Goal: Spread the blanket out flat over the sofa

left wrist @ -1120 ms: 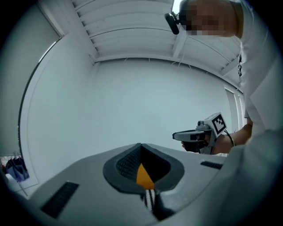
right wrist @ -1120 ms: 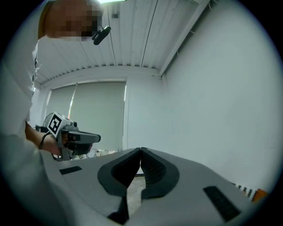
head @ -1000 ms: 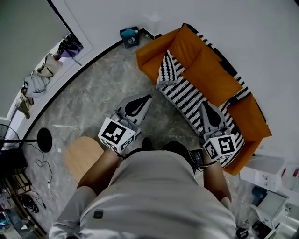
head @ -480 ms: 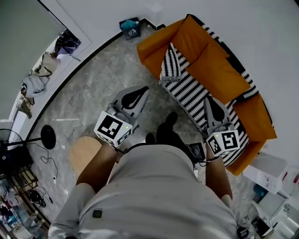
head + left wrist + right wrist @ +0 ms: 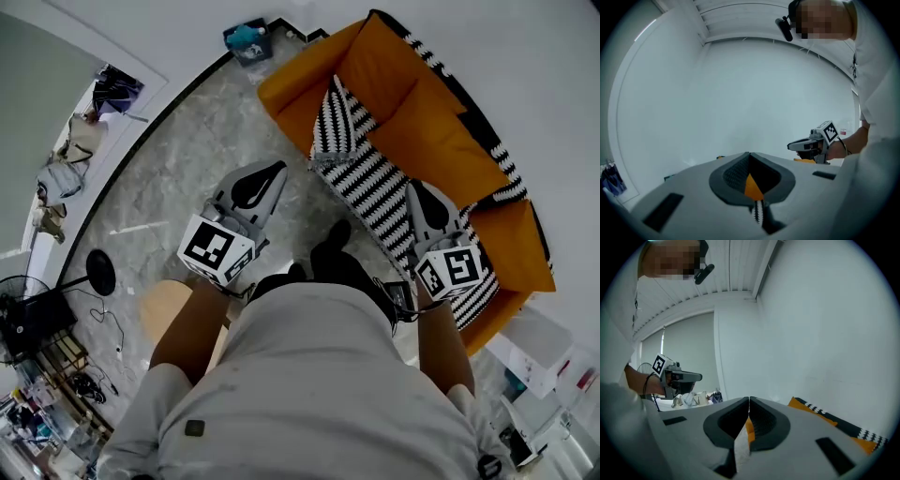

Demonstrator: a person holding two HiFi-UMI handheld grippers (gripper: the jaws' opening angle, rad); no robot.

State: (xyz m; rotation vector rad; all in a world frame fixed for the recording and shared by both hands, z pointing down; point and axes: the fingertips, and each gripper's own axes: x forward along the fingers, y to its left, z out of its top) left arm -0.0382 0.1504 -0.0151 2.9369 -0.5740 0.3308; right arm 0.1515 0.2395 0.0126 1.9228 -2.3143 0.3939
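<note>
An orange sofa [image 5: 427, 141] stands against the wall at the upper right of the head view. A black-and-white striped blanket [image 5: 370, 183] lies rumpled across its seat, with a fold standing up at the left end and a strip along the backrest. My left gripper [image 5: 272, 170] hangs shut and empty over the grey floor, left of the sofa's front edge. My right gripper [image 5: 418, 187] is shut and empty above the blanket on the seat. In the left gripper view the jaw tips [image 5: 749, 153] meet. The right gripper view shows the same [image 5: 749, 399], with the sofa back [image 5: 820, 419] beyond.
A teal box [image 5: 246, 39] sits by the wall left of the sofa. A round wooden stool [image 5: 167, 309] stands beside my left arm, with a black lamp base [image 5: 100, 272] and bags [image 5: 66, 173] further left. White boxes [image 5: 544, 361] stand right of the sofa.
Both grippers have moved forward and lower toward the sofa as the person stepped closer. The right gripper is now over the blanket. Both stay shut.
</note>
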